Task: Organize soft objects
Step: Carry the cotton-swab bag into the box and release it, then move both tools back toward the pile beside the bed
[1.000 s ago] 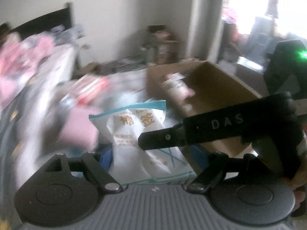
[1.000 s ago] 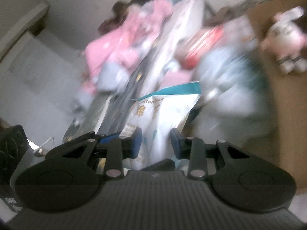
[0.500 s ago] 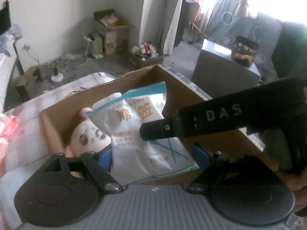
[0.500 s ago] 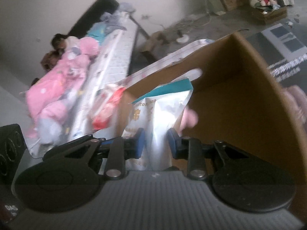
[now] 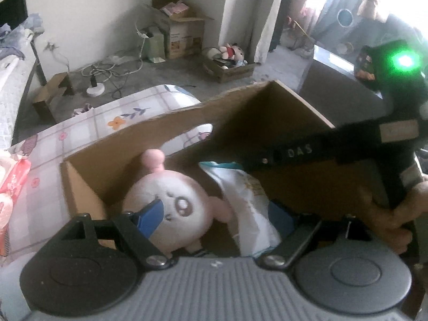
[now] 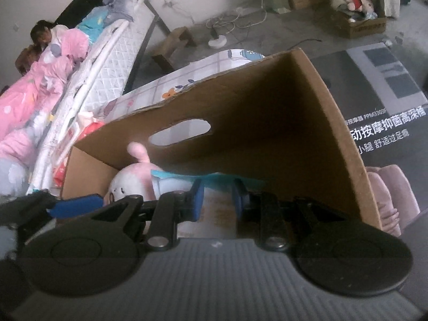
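An open cardboard box holds a pink and white plush toy. A white packet with a teal top lies to its right. My left gripper stands wide open inside the box. Its left pad is in front of the plush's face, clear of the packet. My right gripper reaches in from the right. Its jaws are closing on the packet, and the teal edge shows just past the fingertips. The plush lies left of them, behind the box wall. A hand holds the right gripper.
The box rests on a floral sheet, with a red packet at its left. A bed with pink bedding runs along the left. A dark printed carton and a pink cushion are on the right. More cartons stand on the floor.
Both grippers swung from the bed side over the box and sank into it with the packet. The packet now lies beside the plush. The right jaws have narrowed.
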`<state>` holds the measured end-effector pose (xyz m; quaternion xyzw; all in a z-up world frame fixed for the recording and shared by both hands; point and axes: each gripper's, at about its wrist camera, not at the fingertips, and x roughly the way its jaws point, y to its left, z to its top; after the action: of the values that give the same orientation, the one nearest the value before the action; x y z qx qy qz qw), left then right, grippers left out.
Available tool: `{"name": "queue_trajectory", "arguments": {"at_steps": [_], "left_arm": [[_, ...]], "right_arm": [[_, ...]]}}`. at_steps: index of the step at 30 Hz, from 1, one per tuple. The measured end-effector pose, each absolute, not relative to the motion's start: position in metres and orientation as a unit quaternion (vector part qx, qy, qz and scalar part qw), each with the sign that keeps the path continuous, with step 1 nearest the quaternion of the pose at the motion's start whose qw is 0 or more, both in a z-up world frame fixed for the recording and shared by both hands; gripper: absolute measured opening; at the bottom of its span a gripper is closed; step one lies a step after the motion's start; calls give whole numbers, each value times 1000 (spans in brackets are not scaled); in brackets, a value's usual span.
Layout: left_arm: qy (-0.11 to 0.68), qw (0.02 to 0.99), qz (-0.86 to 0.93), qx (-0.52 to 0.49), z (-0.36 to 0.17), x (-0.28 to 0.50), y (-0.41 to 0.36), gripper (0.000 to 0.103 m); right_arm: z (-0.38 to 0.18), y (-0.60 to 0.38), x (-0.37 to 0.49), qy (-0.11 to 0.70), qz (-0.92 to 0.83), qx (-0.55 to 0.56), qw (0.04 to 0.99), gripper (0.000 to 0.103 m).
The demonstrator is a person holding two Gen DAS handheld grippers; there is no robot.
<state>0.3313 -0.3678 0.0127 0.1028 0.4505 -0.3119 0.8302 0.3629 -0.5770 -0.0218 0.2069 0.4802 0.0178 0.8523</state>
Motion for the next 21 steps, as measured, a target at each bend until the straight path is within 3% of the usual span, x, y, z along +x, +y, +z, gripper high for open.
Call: {"name": "queue_trajectory", "arguments": {"at_steps": [7, 9, 11, 13, 14, 21], "left_arm": [[443, 837, -302, 107, 30, 318, -342, 86], [443, 837, -299, 115, 34, 310, -331, 86], [439, 839, -299, 116, 40, 301, -320, 87], [438, 842, -294, 113, 44, 293, -307, 87], [436, 844, -293, 109, 46, 290, -299, 87], [422, 859, -277, 84, 62, 269, -252, 87]], "right_arm": [[-6, -566, 340, 467, 21, 204, 860, 25], [-3, -564, 330, 469, 31, 205, 858, 35], [-6, -560, 322, 482, 38, 199, 853, 59], [-16, -553, 319, 500, 31, 193, 844, 76], [-19, -552, 317, 507, 32, 193, 839, 80], [-51, -538, 328, 536, 31, 177, 825, 79]]}}
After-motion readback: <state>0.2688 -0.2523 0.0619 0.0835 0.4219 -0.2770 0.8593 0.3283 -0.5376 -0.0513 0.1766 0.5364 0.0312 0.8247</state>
